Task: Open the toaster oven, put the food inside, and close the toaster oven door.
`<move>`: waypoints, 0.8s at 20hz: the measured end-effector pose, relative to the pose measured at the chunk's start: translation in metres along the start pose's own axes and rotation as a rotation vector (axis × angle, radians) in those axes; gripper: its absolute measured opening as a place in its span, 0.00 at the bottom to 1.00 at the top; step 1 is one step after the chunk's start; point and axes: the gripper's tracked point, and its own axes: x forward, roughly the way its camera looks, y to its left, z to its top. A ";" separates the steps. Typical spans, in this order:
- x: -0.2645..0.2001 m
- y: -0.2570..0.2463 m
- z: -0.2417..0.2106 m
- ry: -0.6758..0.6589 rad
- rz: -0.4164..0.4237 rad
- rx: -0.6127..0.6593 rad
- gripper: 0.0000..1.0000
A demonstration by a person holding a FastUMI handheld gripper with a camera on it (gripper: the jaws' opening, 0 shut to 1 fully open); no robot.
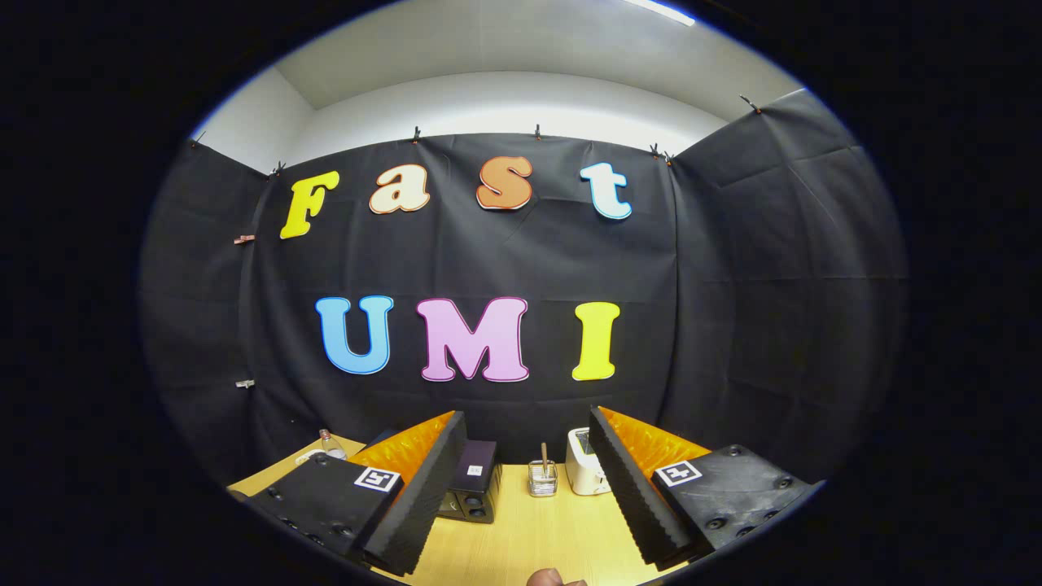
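The tongs are gaping wide and empty, low in the frame; the toaster oven is sitting beyond them, slightly left.

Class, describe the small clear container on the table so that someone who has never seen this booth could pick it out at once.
Start at the wooden table in front of the black cloth wall. Beyond the open tongs, which hold nothing, three things stand in a row: a dark box-like appliance, a clear container and a white toaster. The container is the middle one, see-through, with a thin stick standing in it.
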 end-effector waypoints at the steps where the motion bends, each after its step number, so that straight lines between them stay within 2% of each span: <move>1: -0.001 0.004 -0.001 0.004 0.009 0.007 0.98; 16: -0.005 0.033 -0.008 0.018 0.059 0.025 0.98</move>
